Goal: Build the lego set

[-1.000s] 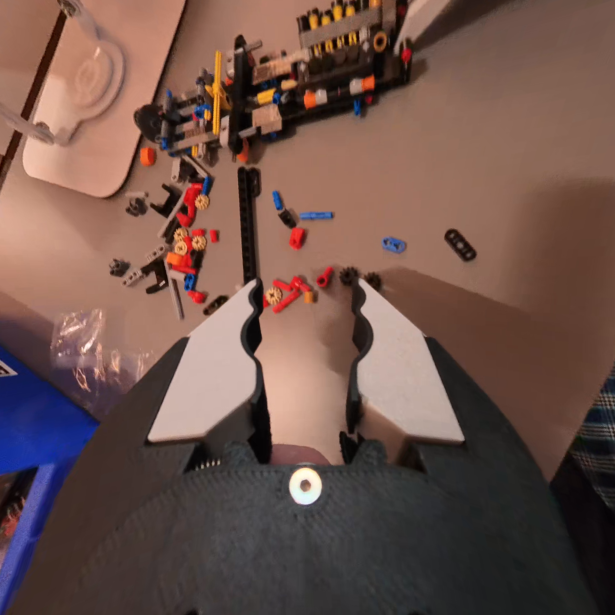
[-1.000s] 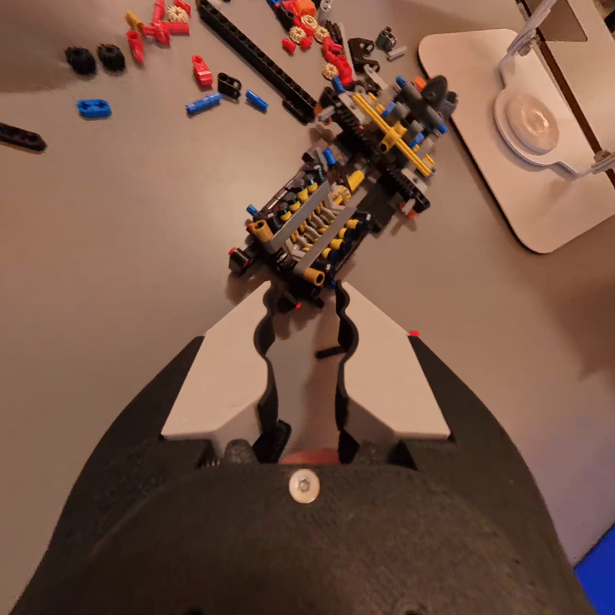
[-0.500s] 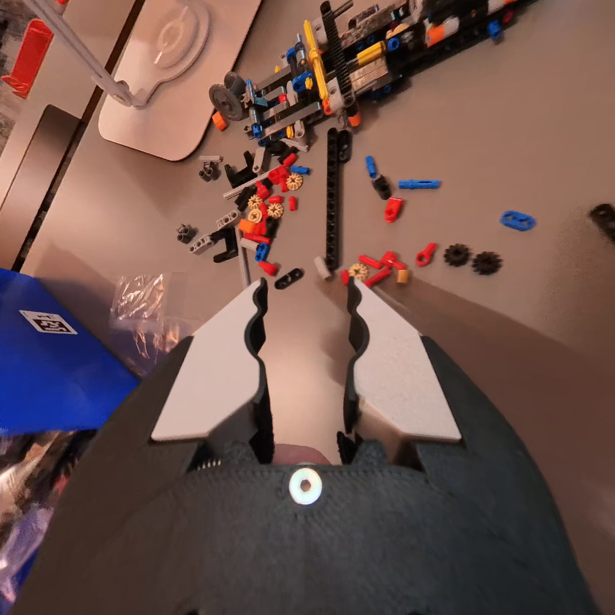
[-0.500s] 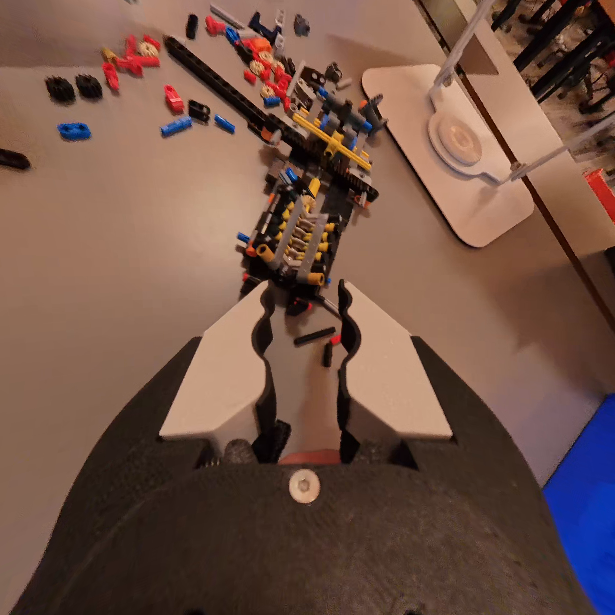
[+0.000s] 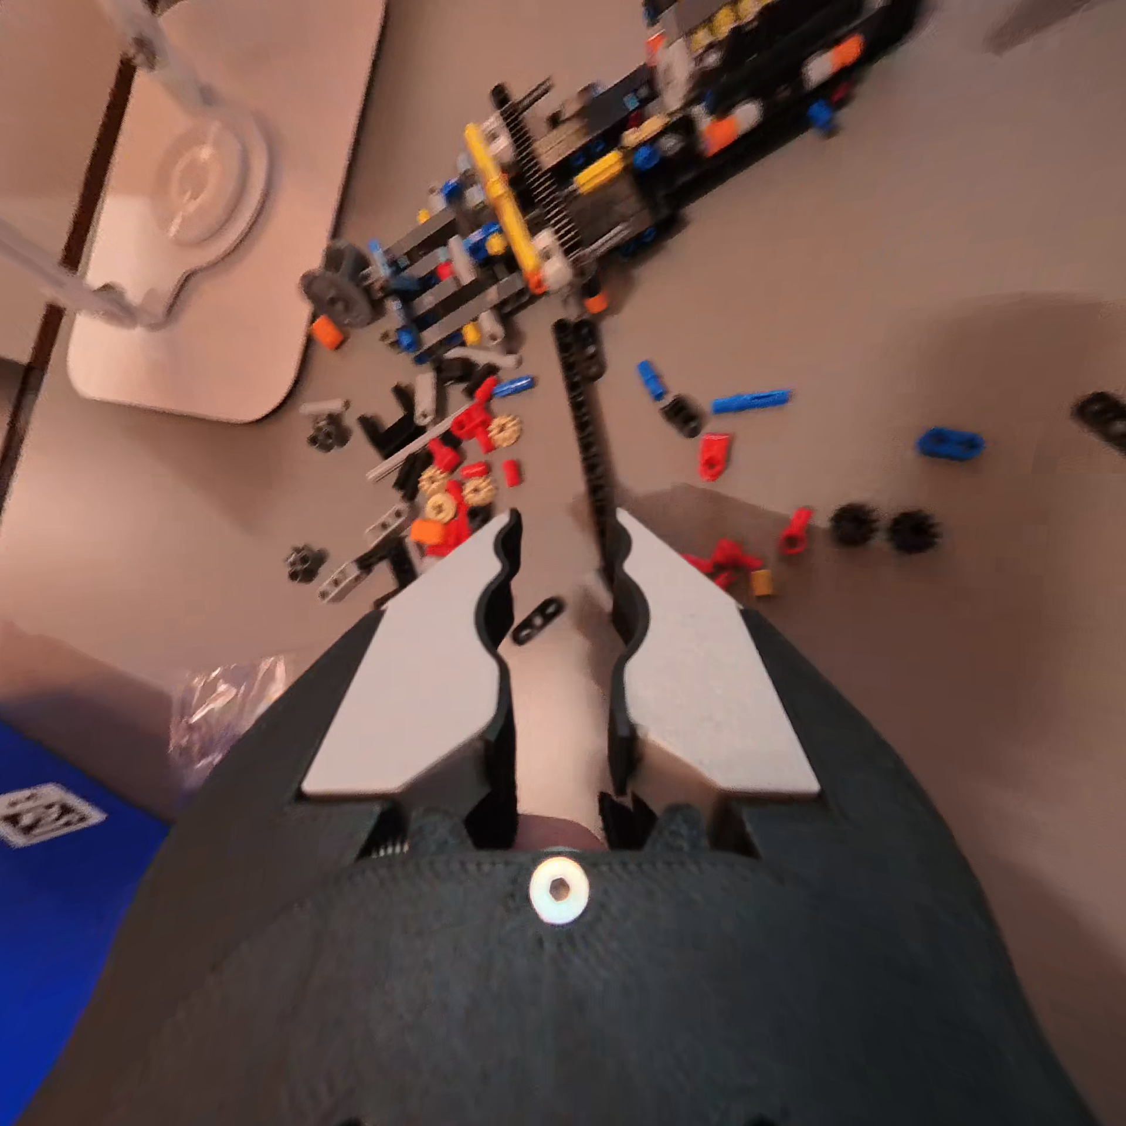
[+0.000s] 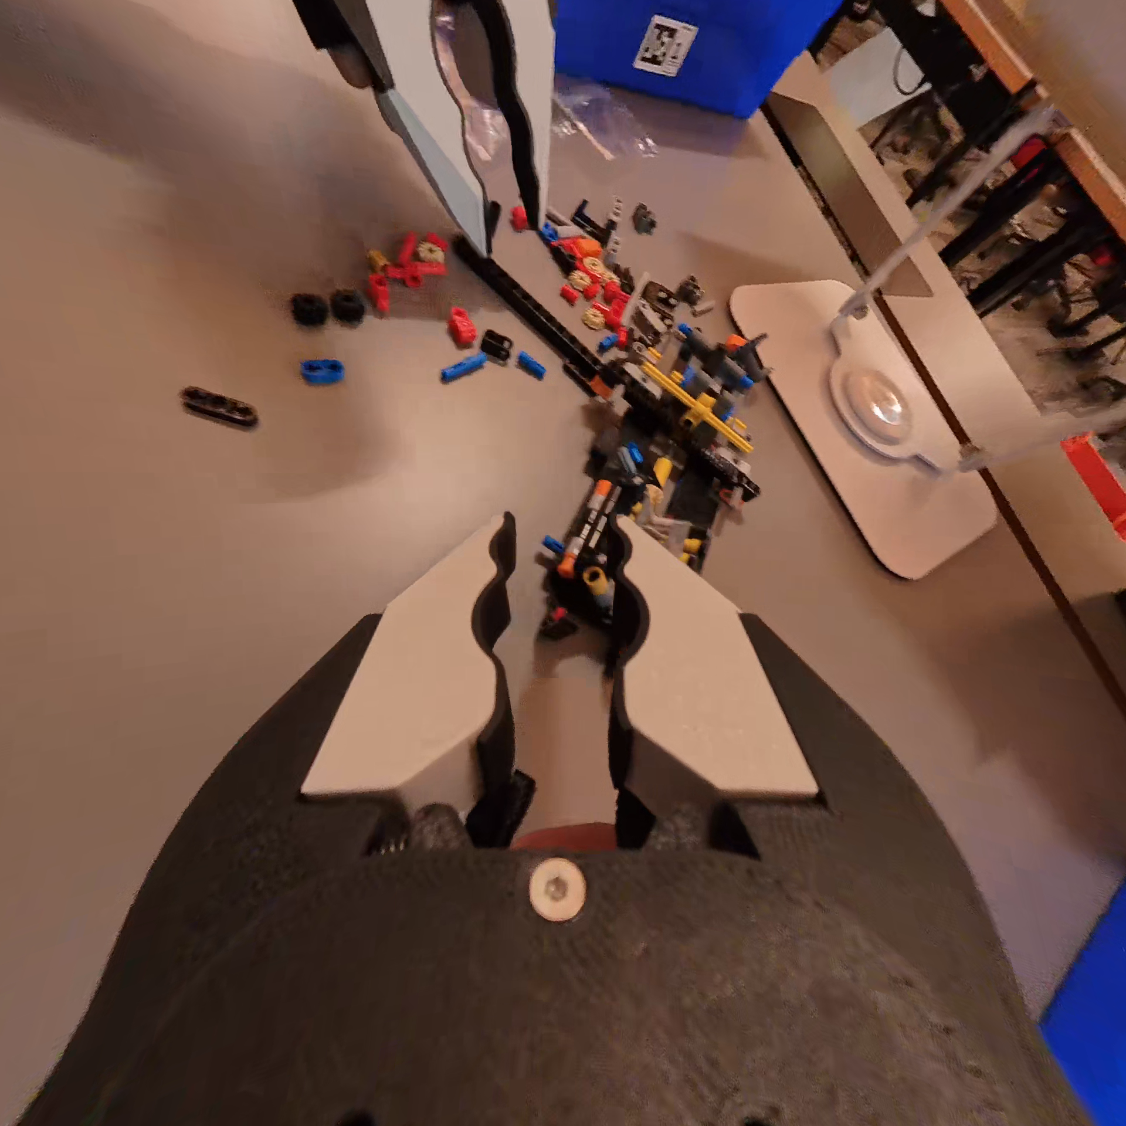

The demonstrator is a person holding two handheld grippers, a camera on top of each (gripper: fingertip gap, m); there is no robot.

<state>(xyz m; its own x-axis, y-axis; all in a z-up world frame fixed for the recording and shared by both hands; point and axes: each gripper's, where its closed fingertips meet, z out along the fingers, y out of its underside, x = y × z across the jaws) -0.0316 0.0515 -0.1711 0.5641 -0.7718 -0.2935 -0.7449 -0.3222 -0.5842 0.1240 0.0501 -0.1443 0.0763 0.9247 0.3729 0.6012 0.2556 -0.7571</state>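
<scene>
Hovering above the table [image 5: 853,304], the left gripper [image 5: 563,530] is open and empty; a small black link [image 5: 536,620] lies between its fingers. A long black beam [image 5: 588,445] runs lengthwise from its tip toward the lego model [image 5: 548,201]. The right gripper [image 6: 560,530], open and empty, sits over the model's near end [image 6: 585,585]; the model's long axis points away, toward the scattered loose pieces [image 6: 585,274].

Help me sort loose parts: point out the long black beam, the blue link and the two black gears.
long black beam [image 5: 586,426]: left wrist view, mid-length of the beam.
blue link [image 5: 950,443]: left wrist view, its centre.
black gears [image 5: 853,524]: left wrist view, hub of the left gear.
</scene>
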